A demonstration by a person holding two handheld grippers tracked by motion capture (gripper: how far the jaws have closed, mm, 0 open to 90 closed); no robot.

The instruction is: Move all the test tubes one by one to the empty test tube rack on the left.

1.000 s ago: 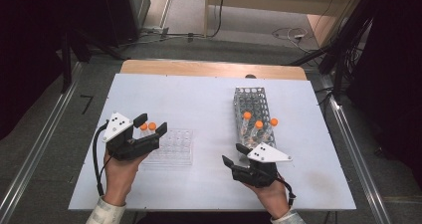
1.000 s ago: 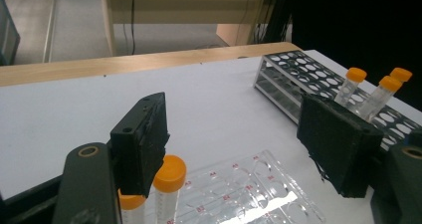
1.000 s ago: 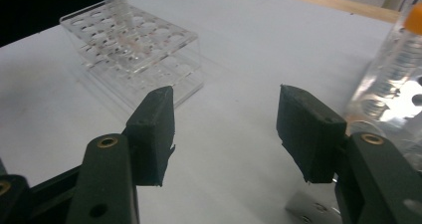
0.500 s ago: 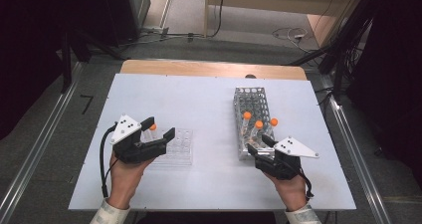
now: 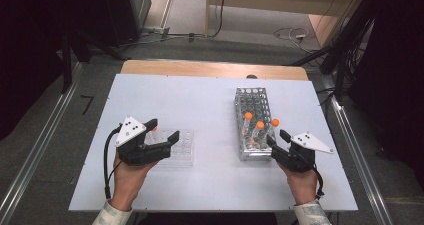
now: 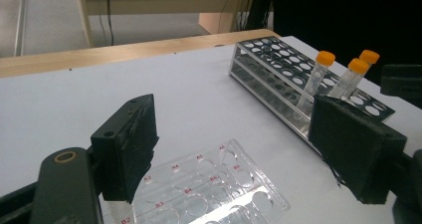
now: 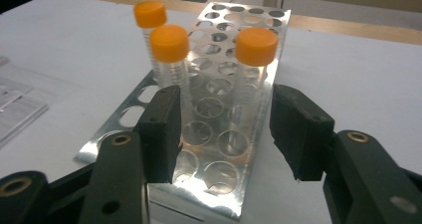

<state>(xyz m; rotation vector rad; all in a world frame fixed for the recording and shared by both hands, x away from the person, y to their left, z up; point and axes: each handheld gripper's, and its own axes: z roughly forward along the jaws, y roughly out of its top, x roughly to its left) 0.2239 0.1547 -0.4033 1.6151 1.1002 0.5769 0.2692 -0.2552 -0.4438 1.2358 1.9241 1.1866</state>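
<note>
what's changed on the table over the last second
The right hand-held gripper slid right and forward to the rack's near end, jaws closing, nothing between them. The left hand-held gripper over the well plate has been opening, empty. Rack, plate and three tubes stayed put.

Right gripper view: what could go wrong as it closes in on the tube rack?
1. The right gripper, its jaws just been closing with nothing between the pads, faces three orange-capped tubes standing close together; a pad may knock a neighbour.
2. The light metal rack could slide or tip if bumped.
3. The left gripper hangs open over the clear well plate and may nudge it.
</note>
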